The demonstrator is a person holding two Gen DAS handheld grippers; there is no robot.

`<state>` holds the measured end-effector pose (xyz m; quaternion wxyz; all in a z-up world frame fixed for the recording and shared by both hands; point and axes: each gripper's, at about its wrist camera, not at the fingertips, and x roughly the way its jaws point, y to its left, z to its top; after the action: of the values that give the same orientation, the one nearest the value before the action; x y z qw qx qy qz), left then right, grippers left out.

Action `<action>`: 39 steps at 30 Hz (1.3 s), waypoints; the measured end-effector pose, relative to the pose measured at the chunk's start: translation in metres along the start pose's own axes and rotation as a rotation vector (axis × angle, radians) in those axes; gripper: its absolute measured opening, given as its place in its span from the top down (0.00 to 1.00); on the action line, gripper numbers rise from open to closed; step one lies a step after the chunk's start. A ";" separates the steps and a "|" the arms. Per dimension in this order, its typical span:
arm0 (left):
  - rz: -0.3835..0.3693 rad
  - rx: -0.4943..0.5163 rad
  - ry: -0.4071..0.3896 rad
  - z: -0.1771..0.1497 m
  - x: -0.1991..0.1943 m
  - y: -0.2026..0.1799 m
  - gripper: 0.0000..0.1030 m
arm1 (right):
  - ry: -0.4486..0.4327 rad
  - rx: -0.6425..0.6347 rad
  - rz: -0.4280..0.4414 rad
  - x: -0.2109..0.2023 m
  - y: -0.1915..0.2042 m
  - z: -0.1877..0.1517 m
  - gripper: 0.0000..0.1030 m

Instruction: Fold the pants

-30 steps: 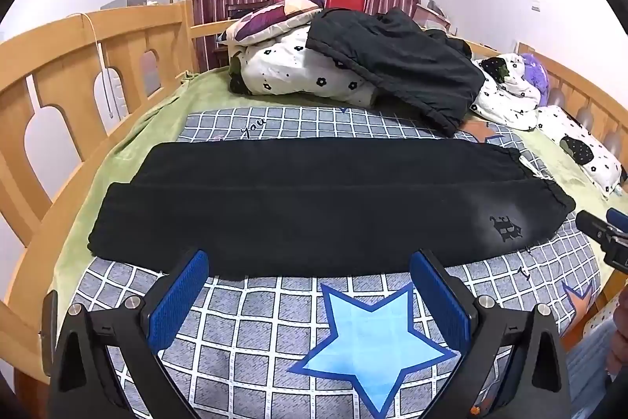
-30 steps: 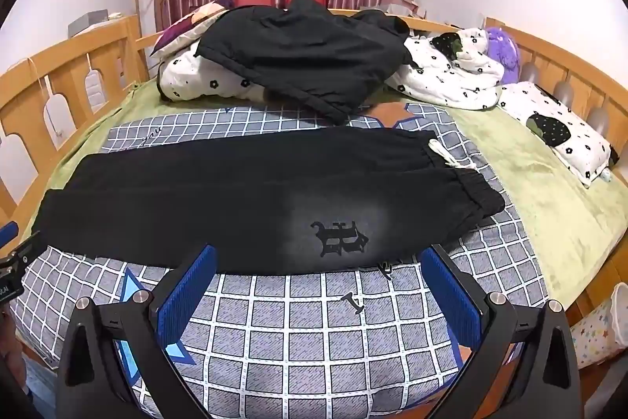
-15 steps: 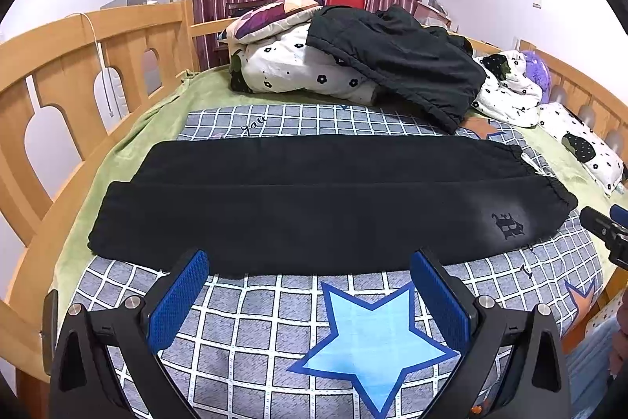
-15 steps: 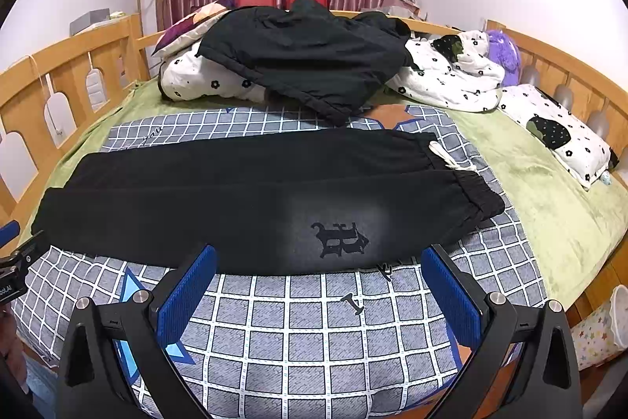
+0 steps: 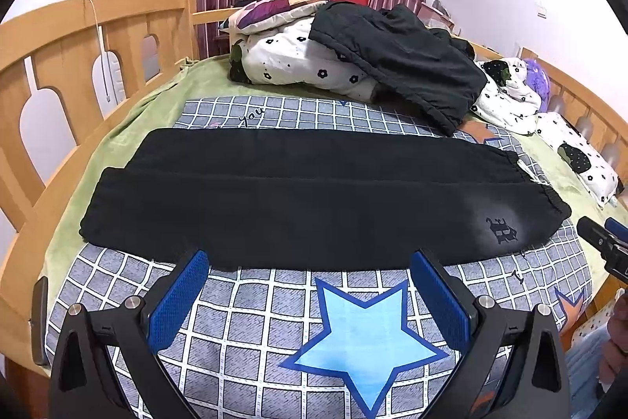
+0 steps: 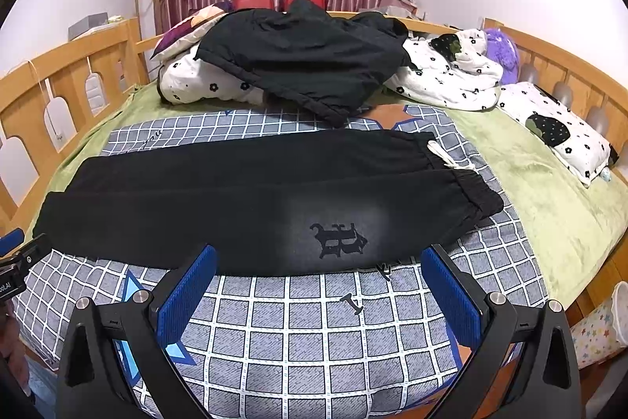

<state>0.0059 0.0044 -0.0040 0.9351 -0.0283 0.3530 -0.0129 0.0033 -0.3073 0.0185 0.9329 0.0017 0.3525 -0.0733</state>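
Observation:
Black pants [image 5: 306,199] lie flat across the checked bedspread, folded lengthwise with one leg over the other, waistband at the right and leg ends at the left. A dark logo [image 6: 337,240] marks the near thigh. A white drawstring [image 6: 447,158] shows at the waistband. My left gripper [image 5: 310,287] is open and empty, just short of the pants' near edge toward the leg end. My right gripper [image 6: 320,281] is open and empty, just short of the near edge by the logo. Each gripper's tip shows at the edge of the other's view.
A pile of white flowered bedding [image 5: 298,65] with a black garment [image 5: 400,53] over it lies at the back of the bed. Wooden rails [image 5: 59,38] run along the left and right sides. A flowered pillow [image 6: 557,128] lies at the right. A paper cup [image 6: 600,328] stands off the bed's right corner.
Both views have shifted slightly; the pants sit a little farther up in each. The pants have not moved and both grippers stay open.

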 end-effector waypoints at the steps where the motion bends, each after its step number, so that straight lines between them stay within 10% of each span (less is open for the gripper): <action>1: -0.001 0.000 0.000 0.000 0.000 0.000 0.00 | 0.000 0.000 0.001 0.000 0.000 0.000 0.01; 39: -0.014 0.013 -0.004 -0.002 -0.004 -0.005 0.00 | -0.005 -0.004 -0.002 -0.002 -0.002 -0.001 0.01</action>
<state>0.0011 -0.0010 -0.0027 0.9358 -0.0248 0.3510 -0.0219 0.0014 -0.3094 0.0192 0.9338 -0.0006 0.3502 -0.0738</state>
